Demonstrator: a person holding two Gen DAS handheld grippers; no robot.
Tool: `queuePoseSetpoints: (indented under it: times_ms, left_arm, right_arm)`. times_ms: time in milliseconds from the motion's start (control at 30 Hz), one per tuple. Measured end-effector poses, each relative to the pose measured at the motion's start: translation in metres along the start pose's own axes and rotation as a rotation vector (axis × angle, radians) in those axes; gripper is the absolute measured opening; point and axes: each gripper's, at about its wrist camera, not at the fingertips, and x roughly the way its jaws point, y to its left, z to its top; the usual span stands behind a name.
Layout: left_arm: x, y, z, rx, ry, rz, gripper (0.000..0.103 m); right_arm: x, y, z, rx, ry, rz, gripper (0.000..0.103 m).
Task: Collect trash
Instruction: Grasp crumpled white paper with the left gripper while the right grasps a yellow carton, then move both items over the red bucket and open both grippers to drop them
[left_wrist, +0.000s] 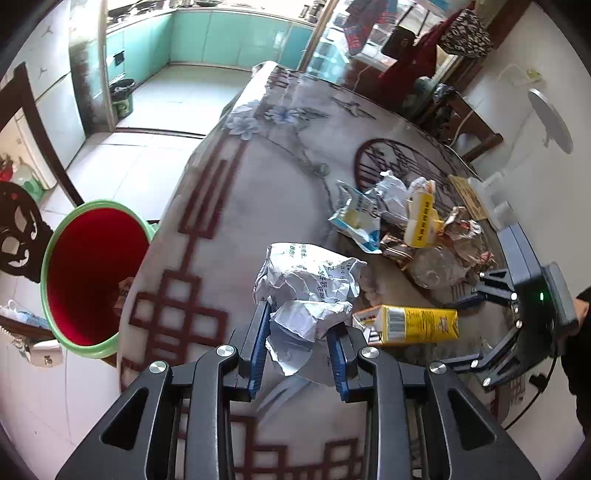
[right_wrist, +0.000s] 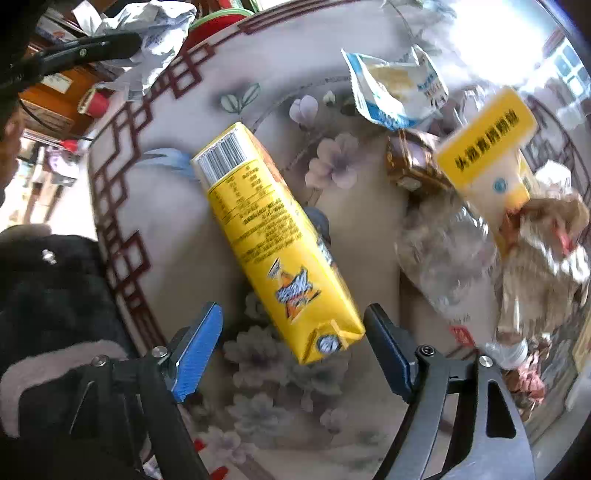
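My left gripper (left_wrist: 301, 334) is shut on a crumpled white paper (left_wrist: 308, 288) and holds it over the table. The paper also shows in the right wrist view (right_wrist: 155, 33), top left, beside the left gripper's fingers (right_wrist: 92, 46). A yellow drink carton (right_wrist: 273, 236) lies flat on the table; it also shows in the left wrist view (left_wrist: 413, 325). My right gripper (right_wrist: 293, 347) is open, its jaws on either side of the carton's near end, not touching. It appears at the right of the left wrist view (left_wrist: 465, 332).
A green bin with a red inside (left_wrist: 92, 273) stands on the floor left of the round table (left_wrist: 207, 240). A heap of trash lies further on: a blue-white wrapper (right_wrist: 395, 88), a yellow-white pouch (right_wrist: 487, 147), a crushed clear bottle (right_wrist: 454, 266), brown wrappers (right_wrist: 543, 251).
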Motion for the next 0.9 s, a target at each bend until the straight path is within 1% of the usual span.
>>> queuePoseSetpoints:
  times_ms: [67, 100, 133, 167, 233, 300, 433, 467, 500, 567, 700, 900]
  left_arm:
    - [0.002, 0.005, 0.001, -0.015, 0.007, 0.001, 0.026]
    - [0.003, 0.007, 0.001, -0.020, 0.009, 0.000, 0.026]
    - [0.004, 0.008, 0.001, -0.021, 0.011, -0.001, 0.026]
    - [0.004, 0.008, 0.002, -0.018, 0.010, -0.001, 0.026]
    - [0.004, 0.009, 0.003, -0.013, 0.007, -0.003, 0.026]
    - [0.003, 0.010, 0.003, -0.009, 0.002, -0.001, 0.026]
    - [0.000, 0.016, 0.007, -0.013, -0.010, 0.014, 0.026]
    - [-0.001, 0.018, 0.008, -0.013, -0.014, 0.019, 0.026]
    - [-0.001, 0.020, 0.010, -0.014, -0.018, 0.022, 0.026]
    - [-0.005, 0.026, 0.014, -0.011, -0.031, 0.033, 0.026]
    - [-0.014, 0.044, 0.021, -0.019, -0.059, 0.060, 0.026]
    - [-0.029, 0.086, 0.030, -0.066, -0.093, 0.104, 0.026]
  right_arm:
    - [0.008, 0.005, 0.006, 0.020, -0.001, -0.003, 0.063]
    - [0.013, 0.009, 0.010, 0.020, 0.008, -0.023, 0.047]
    - [0.017, 0.011, 0.012, 0.019, 0.014, -0.037, 0.042]
    - [0.019, 0.015, 0.013, 0.020, 0.002, -0.041, 0.041]
    - [0.013, 0.021, 0.014, 0.052, -0.053, -0.014, 0.037]
    - [-0.001, 0.023, 0.012, 0.115, -0.118, -0.008, 0.035]
    - [-0.029, 0.033, 0.018, 0.278, -0.275, 0.040, 0.035]
    - [-0.036, 0.035, 0.014, 0.298, -0.306, 0.045, 0.035]
    - [-0.044, 0.027, 0.020, 0.314, -0.333, 0.050, 0.035]
    - [-0.052, 0.034, 0.028, 0.353, -0.385, 0.062, 0.035]
    - [-0.070, 0.042, 0.049, 0.382, -0.455, 0.101, 0.035]
    - [-0.081, 0.043, 0.080, 0.394, -0.488, 0.158, 0.035]
